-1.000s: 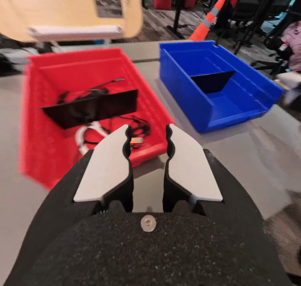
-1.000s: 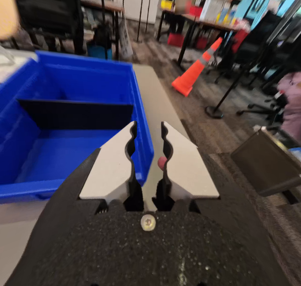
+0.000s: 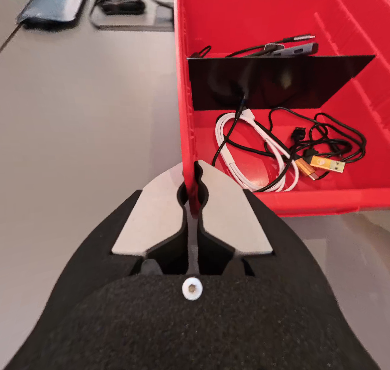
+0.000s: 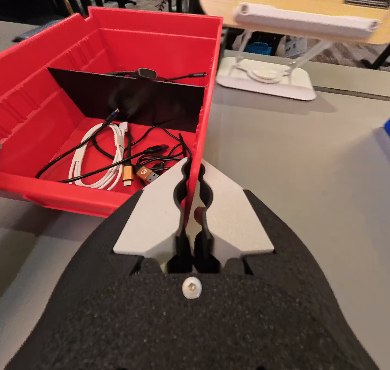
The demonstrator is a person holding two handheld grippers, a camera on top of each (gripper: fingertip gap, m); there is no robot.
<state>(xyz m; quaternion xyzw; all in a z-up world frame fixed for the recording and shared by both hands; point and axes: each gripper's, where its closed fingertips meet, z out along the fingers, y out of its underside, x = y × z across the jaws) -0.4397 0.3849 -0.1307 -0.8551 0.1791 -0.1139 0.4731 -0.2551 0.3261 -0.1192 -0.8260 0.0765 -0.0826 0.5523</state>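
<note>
- The left gripper (image 3: 191, 170), two pale grey fingers on a black foam-textured body, fills the lower middle of the left wrist view; its jaws are nearly closed and pinch the left side wall of the red plastic storage bin (image 3: 316, 203), one finger outside the wall and one inside.
- The right gripper (image 4: 194, 162), of the same make, sits at lower centre of the right wrist view; its jaws are likewise narrowed onto the right side wall of the red plastic storage bin (image 4: 63, 197), with the left finger inside the bin and the right finger outside.
- The bin stands on a grey table top (image 3: 88, 117), taking up the upper right of the left wrist view and the upper left of the right wrist view.
- An upright black divider panel (image 3: 274, 81) crosses the bin from wall to wall.
- In the near compartment lie a coiled white cable (image 3: 238, 159), thin tangled black cables (image 3: 337, 140) and orange-and-gold USB plugs (image 3: 320, 165).
- Beyond the divider, a grey adapter with dark leads (image 3: 295, 47) shows over its top edge.
- At the upper left of the left wrist view, a dark blue-grey pouch (image 3: 54, 3) rests on the table.
- At the upper right of the right wrist view, a white stand (image 4: 266, 79) carries a pale wooden board (image 4: 285, 1), both blurred.
</note>
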